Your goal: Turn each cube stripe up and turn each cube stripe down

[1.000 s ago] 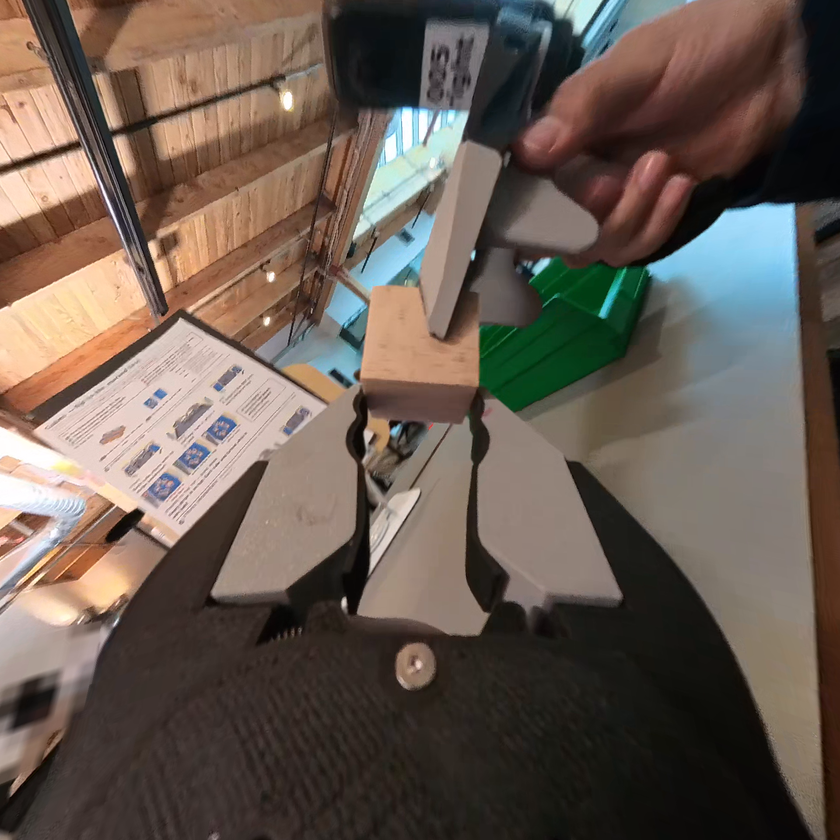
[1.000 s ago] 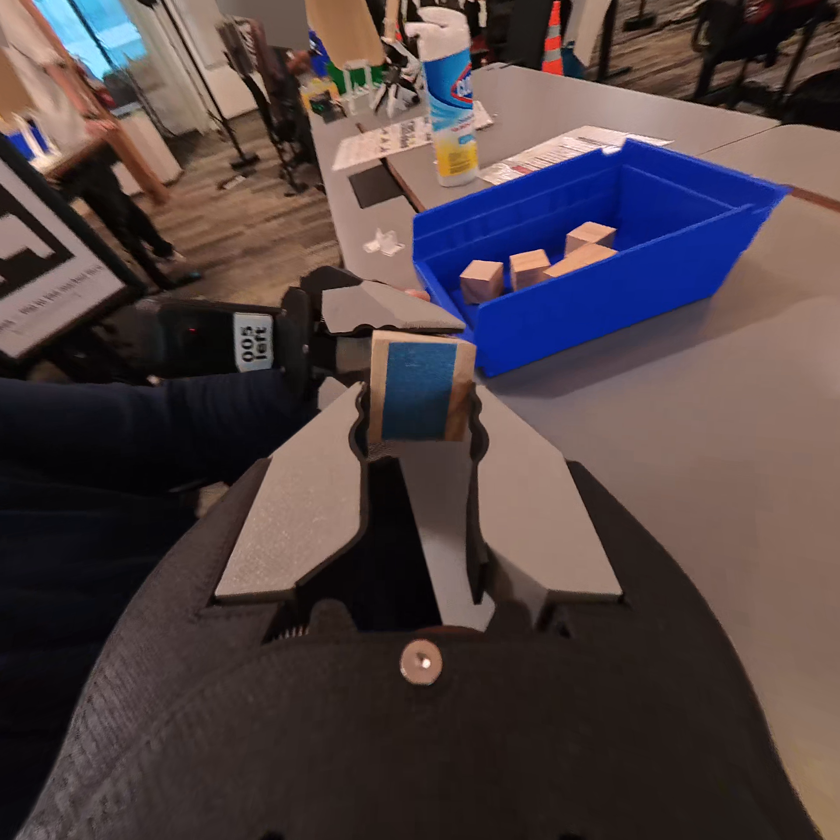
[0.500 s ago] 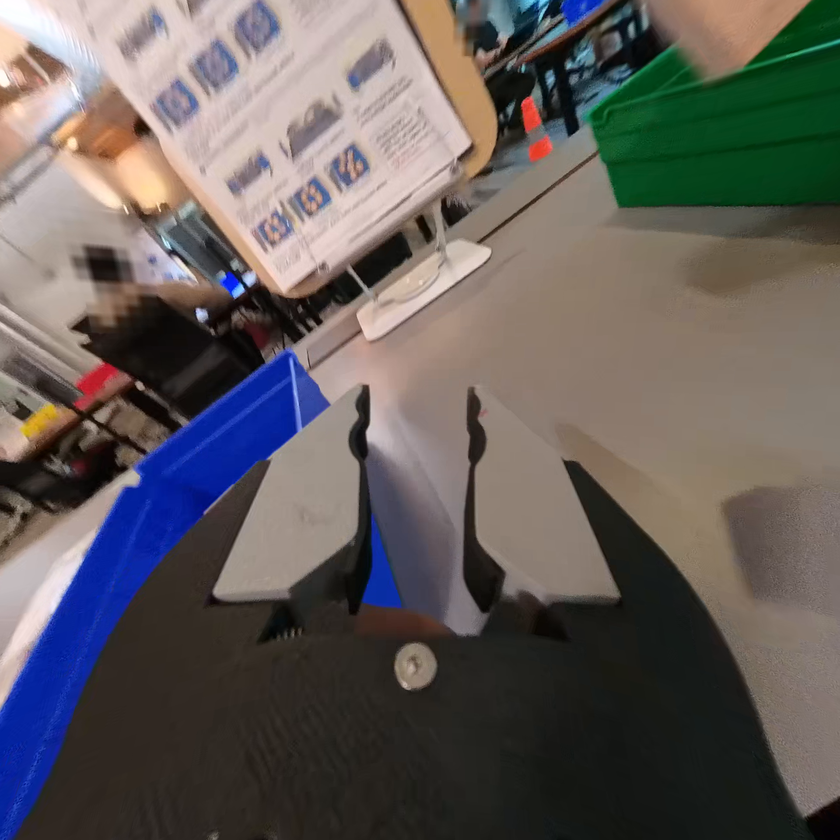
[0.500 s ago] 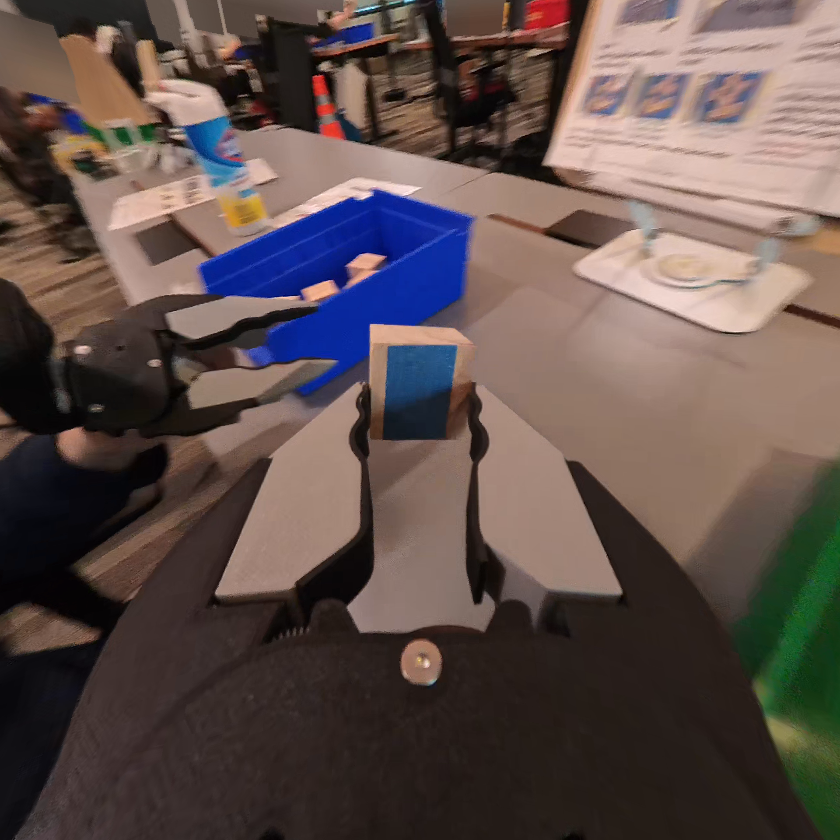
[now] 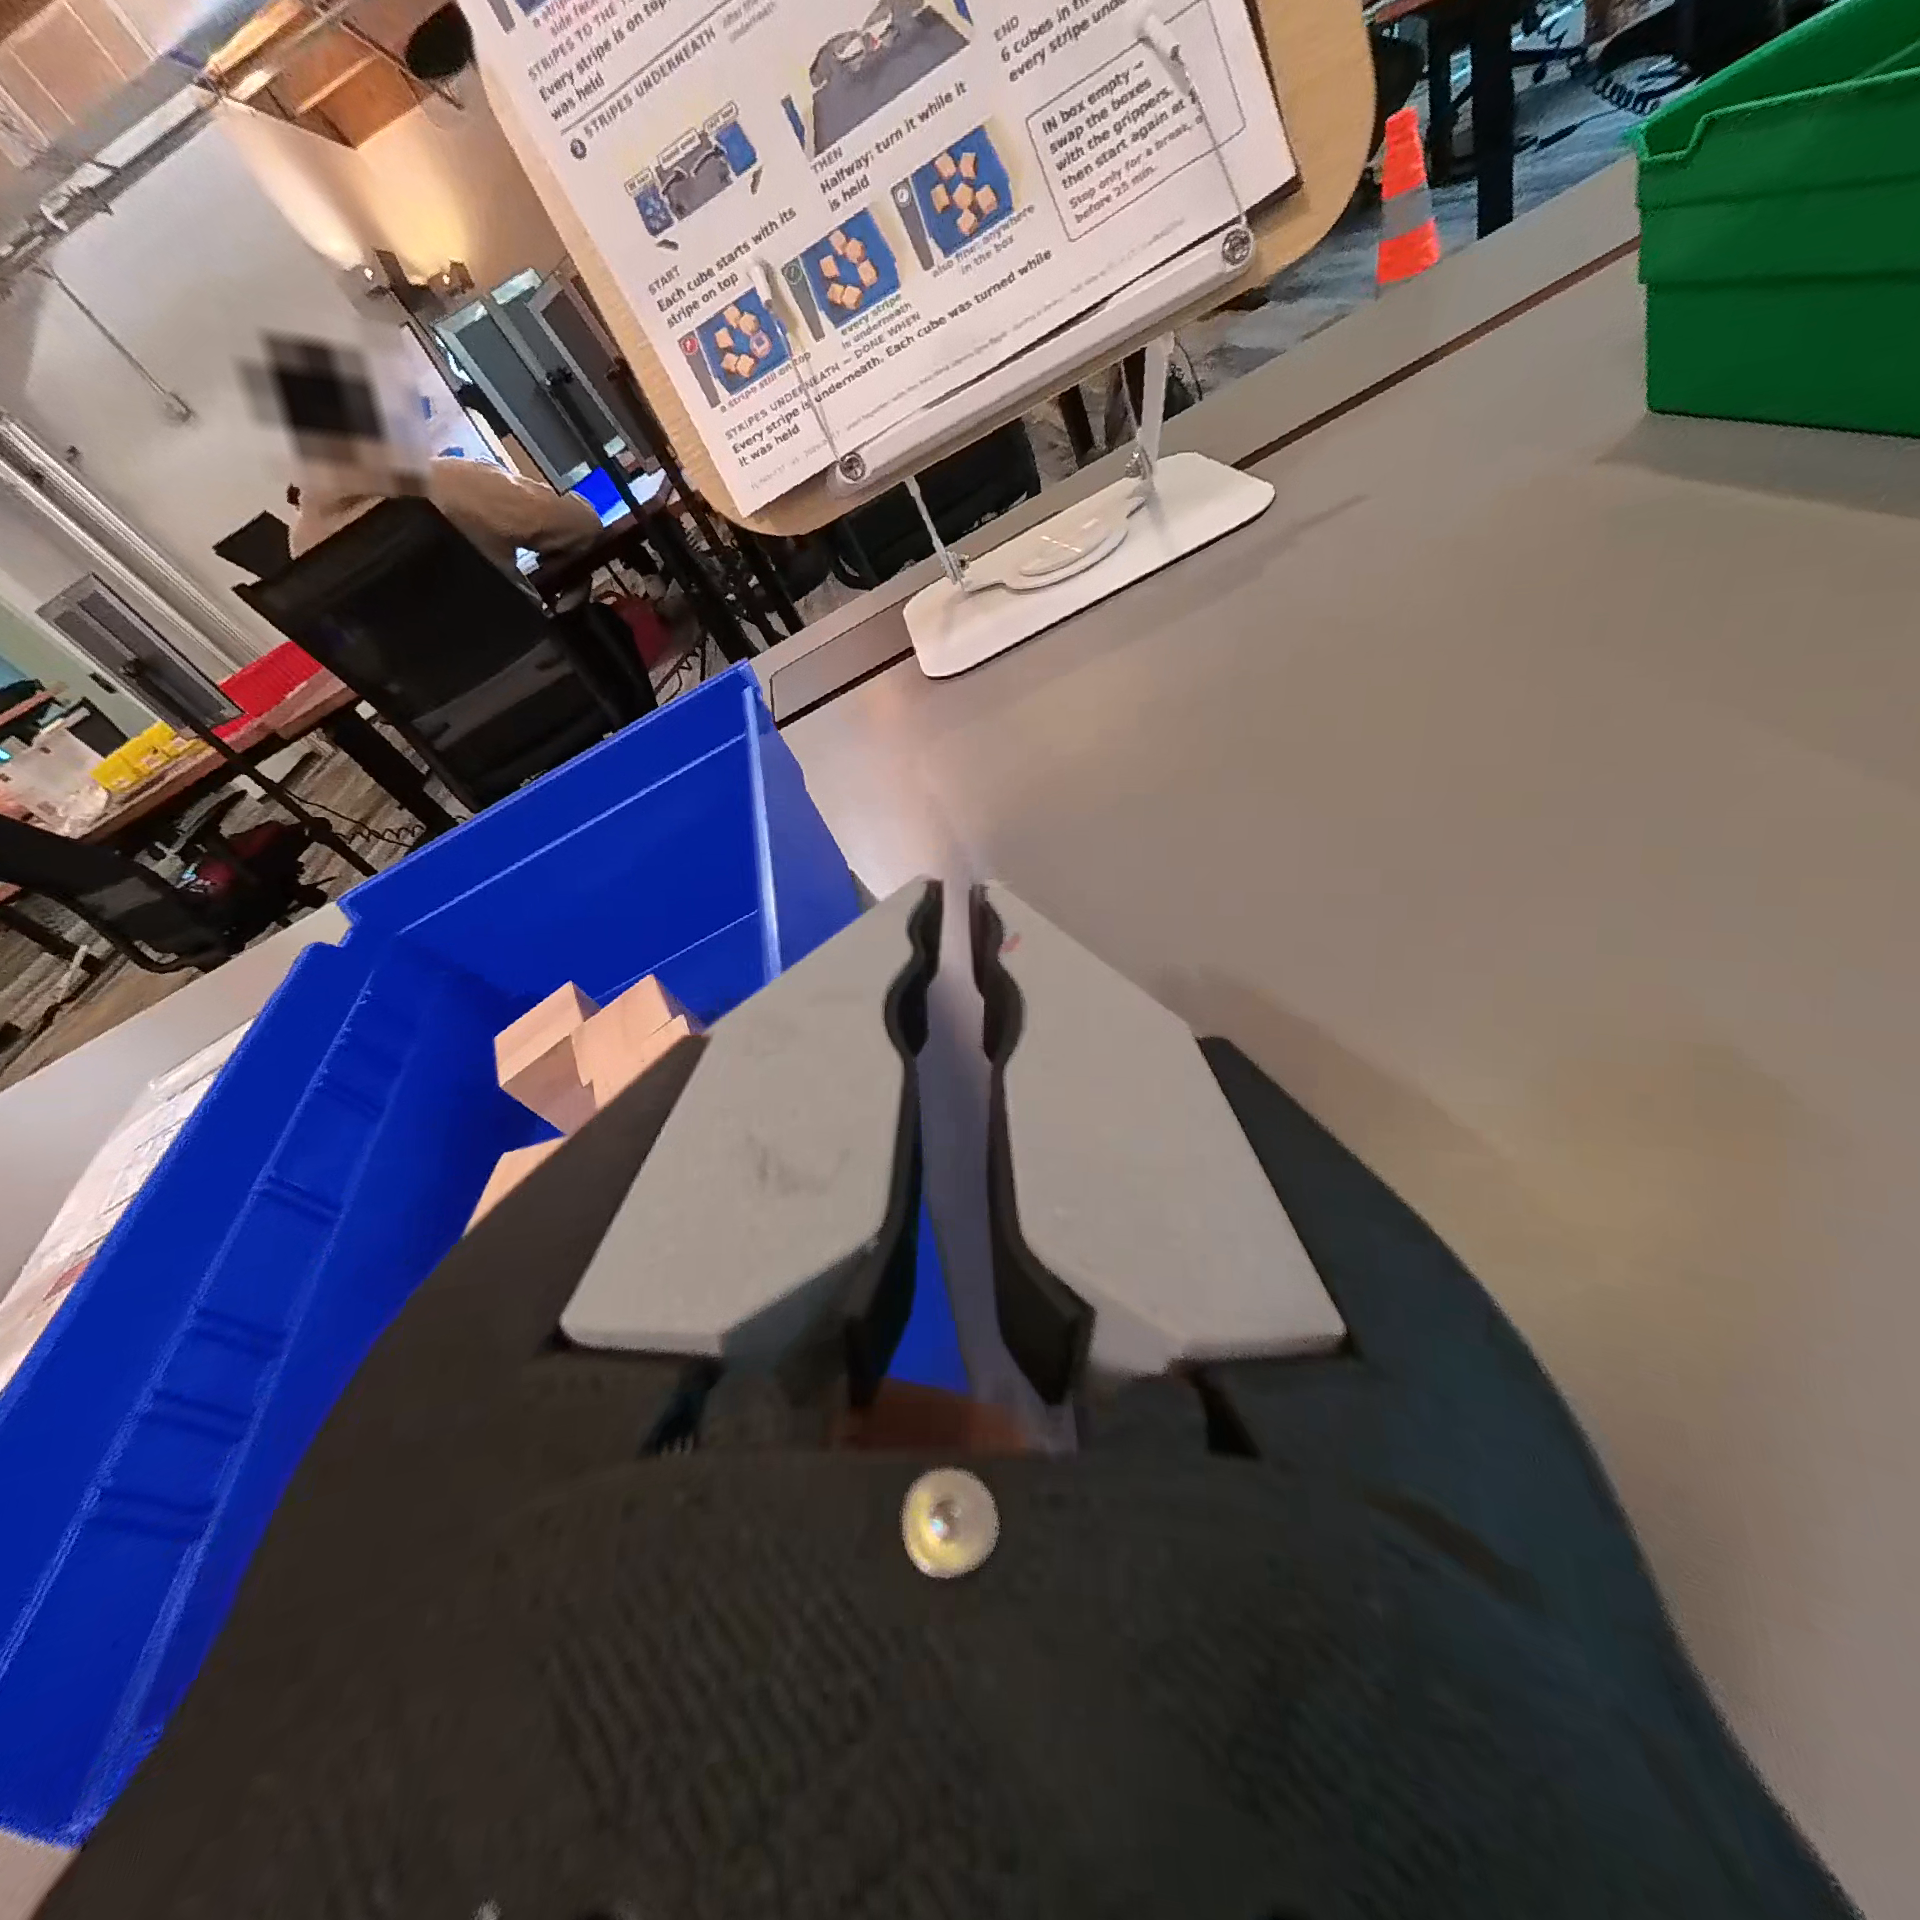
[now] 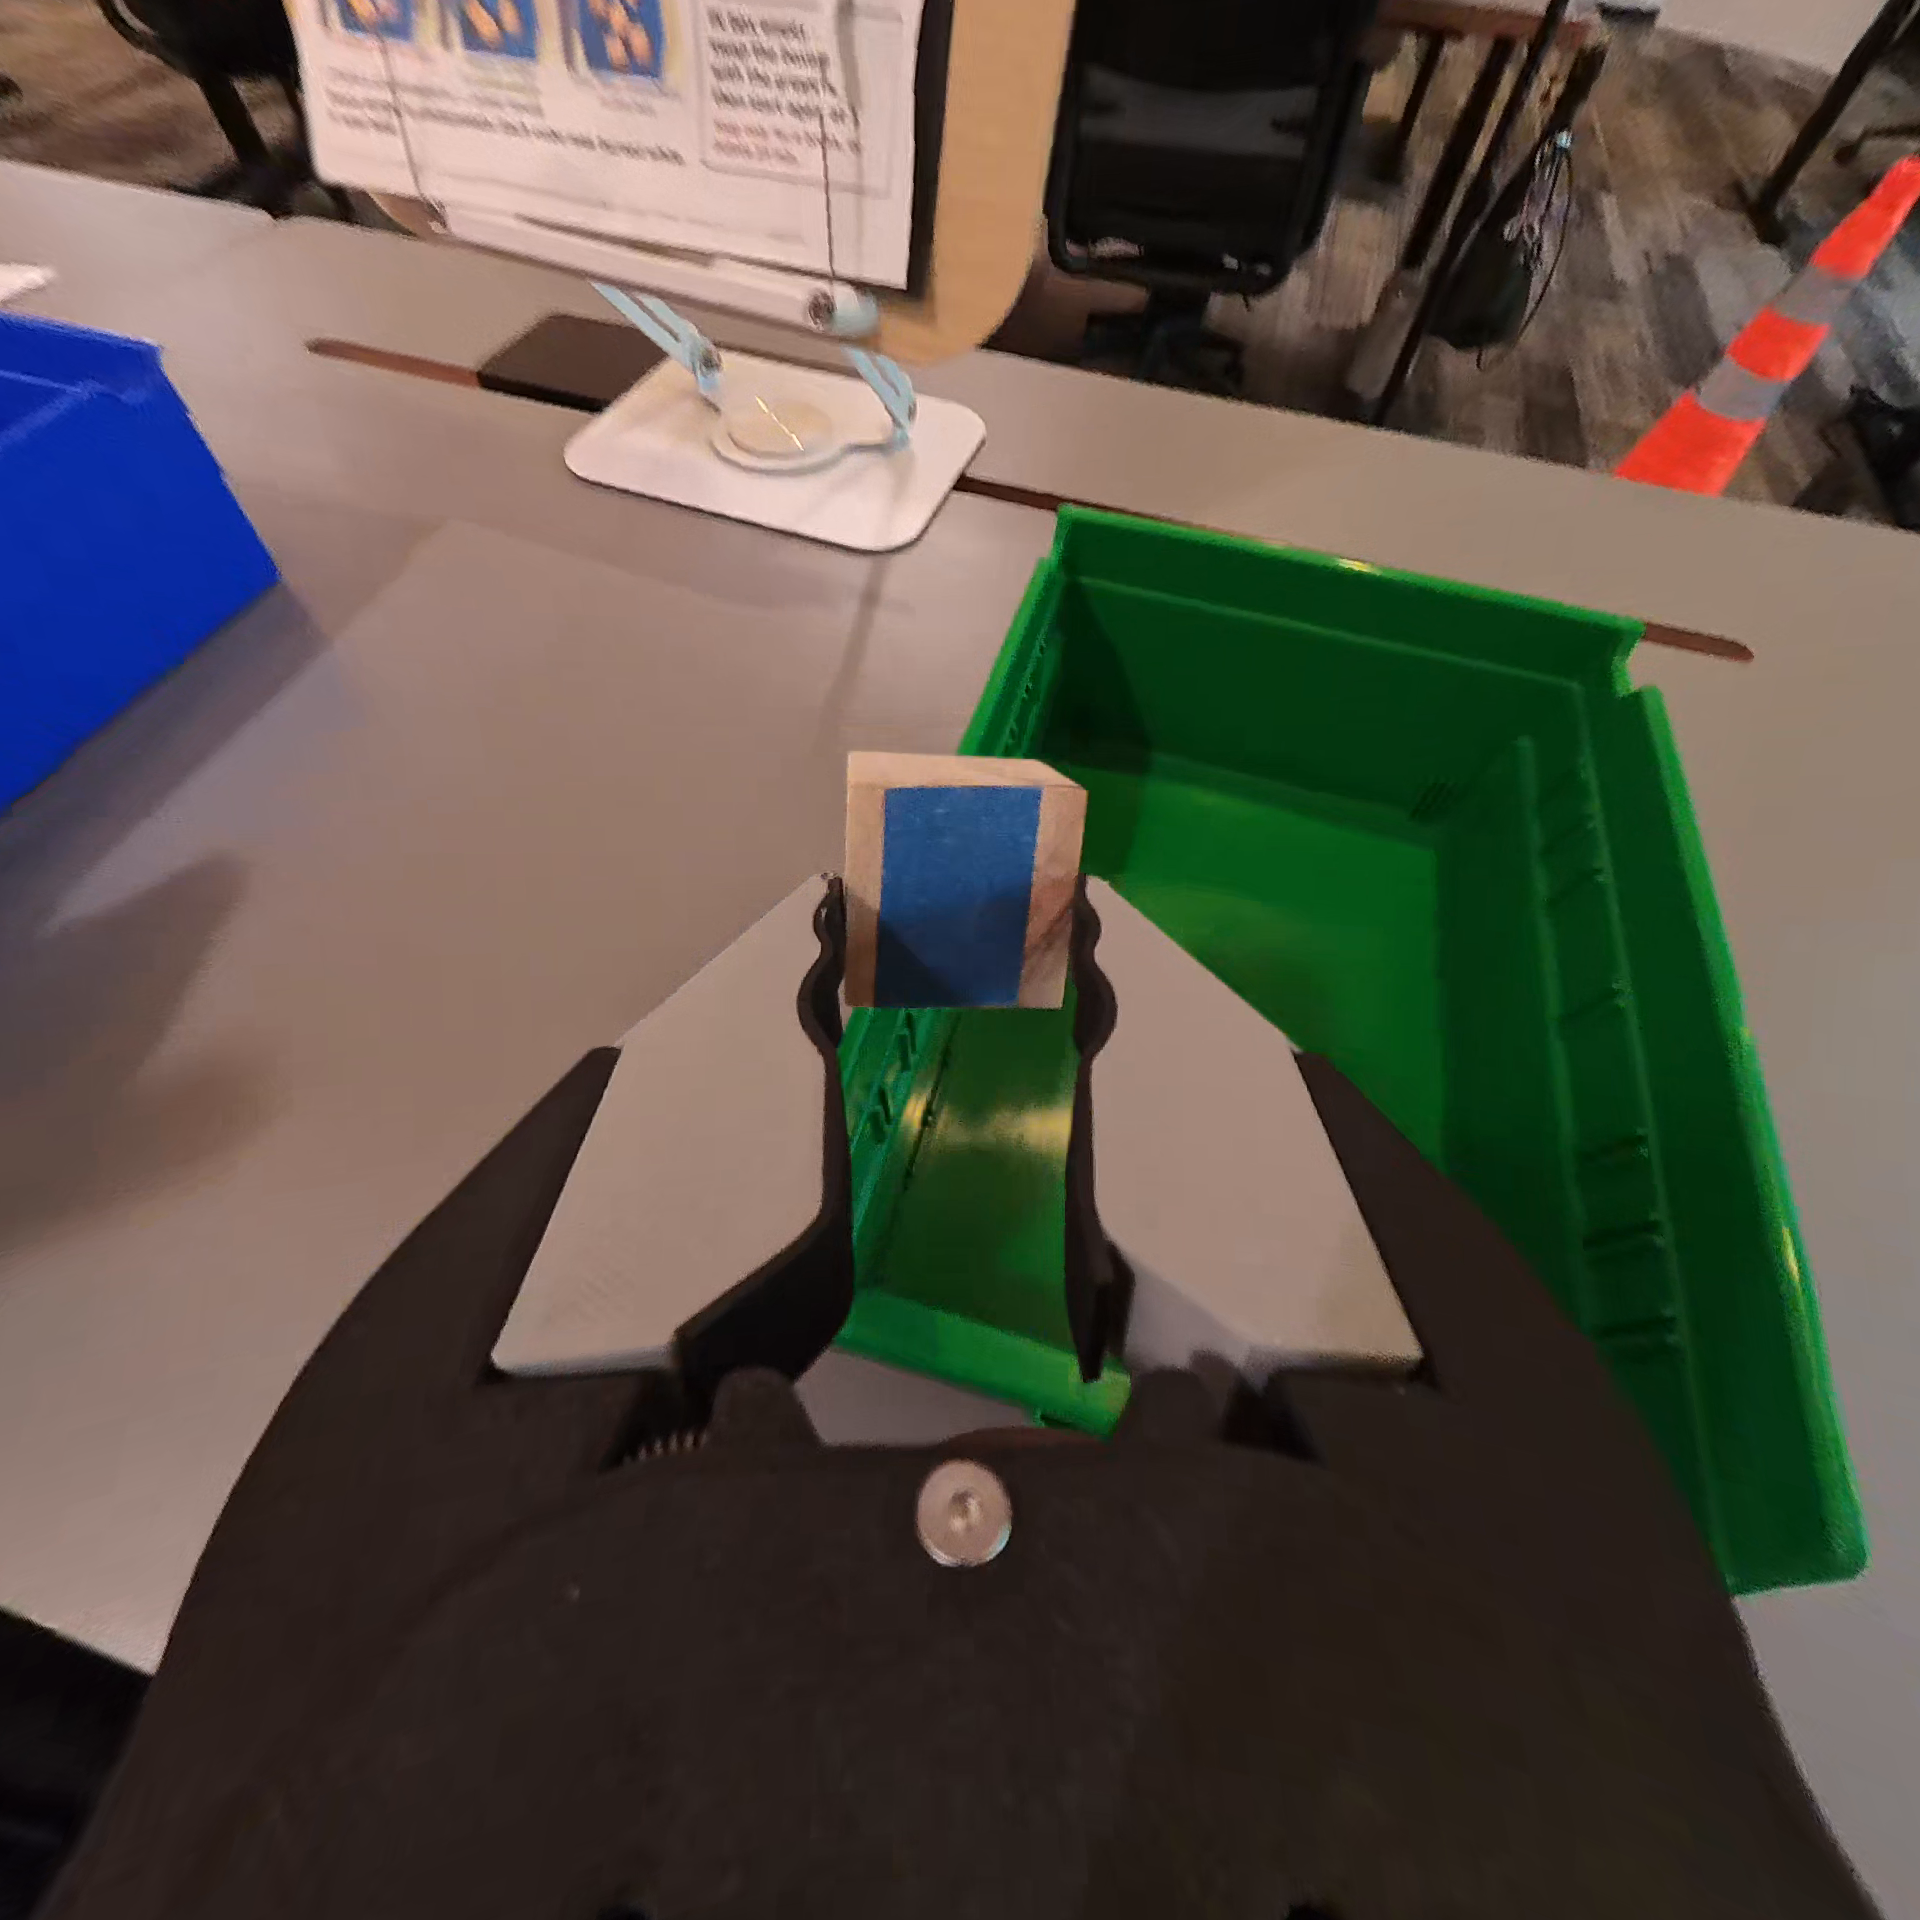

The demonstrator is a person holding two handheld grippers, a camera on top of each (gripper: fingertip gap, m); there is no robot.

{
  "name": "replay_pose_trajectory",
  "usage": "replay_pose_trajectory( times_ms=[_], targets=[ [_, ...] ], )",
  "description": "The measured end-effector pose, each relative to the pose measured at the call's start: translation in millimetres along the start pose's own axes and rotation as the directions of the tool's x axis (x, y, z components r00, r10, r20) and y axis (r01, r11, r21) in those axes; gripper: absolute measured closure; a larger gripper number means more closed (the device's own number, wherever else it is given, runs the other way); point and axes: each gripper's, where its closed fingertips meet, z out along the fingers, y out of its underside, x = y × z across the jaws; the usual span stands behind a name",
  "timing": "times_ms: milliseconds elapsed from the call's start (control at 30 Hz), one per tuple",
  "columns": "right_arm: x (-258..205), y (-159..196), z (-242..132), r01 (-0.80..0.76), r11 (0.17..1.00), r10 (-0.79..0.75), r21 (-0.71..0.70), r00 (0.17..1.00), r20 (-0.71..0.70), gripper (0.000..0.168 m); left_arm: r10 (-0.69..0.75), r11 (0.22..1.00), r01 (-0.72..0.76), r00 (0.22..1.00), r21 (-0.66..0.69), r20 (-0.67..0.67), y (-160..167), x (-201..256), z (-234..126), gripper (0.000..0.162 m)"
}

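Note:
My right gripper [image 6: 956, 925] is shut on a wooden cube [image 6: 961, 883] whose blue stripe faces the camera. It holds the cube above the near left corner of an empty green bin [image 6: 1455, 935]. My left gripper [image 5: 958, 904] is nearly shut and empty, over the right edge of a blue bin [image 5: 312, 1143]. Plain wooden cubes [image 5: 592, 1039] lie in that bin, just left of the fingers. The blue bin's corner also shows at the left of the right wrist view [image 6: 94, 561].
A white instruction sheet on a white stand [image 5: 1091, 561] is at the back of the grey table [image 5: 1507, 831]; it also shows in the right wrist view [image 6: 779, 447]. A green bin [image 5: 1787, 239] is at the far right. An orange cone [image 6: 1766, 364] is beyond the table.
The left gripper let go of the cube, swung down to the blue bin and closed. The right gripper carried the cube rightward from near the blue bin to over the green bin.

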Motion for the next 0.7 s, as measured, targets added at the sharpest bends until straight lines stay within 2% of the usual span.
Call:
replay_pose_trajectory(
  times_ms=[100,267,533,700],
  targets=[
    [9,8,13,-0.001,0.998,0.000,-0.056,1.000,-0.019,0.128,-0.015,1.000,0.015,1.000,-0.001,-0.017,2,0,0,0.161],
    [31,16,47,0.006,0.978,-0.012,-0.207,1.000,-0.025,0.127,-0.012,1.000,0.012,1.000,-0.008,-0.021,4,1,1,0.157],
    [92,46,104,0.002,0.872,-0.074,-0.489,0.989,-0.128,0.127,-0.011,1.000,0.010,0.999,-0.016,-0.040,6,4,1,0.153],
    [118,63,124,-0.032,0.833,-0.079,-0.552,0.981,-0.176,0.127,-0.019,1.000,0.018,0.999,-0.014,-0.051,6,4,1,0.153]
  ],
)
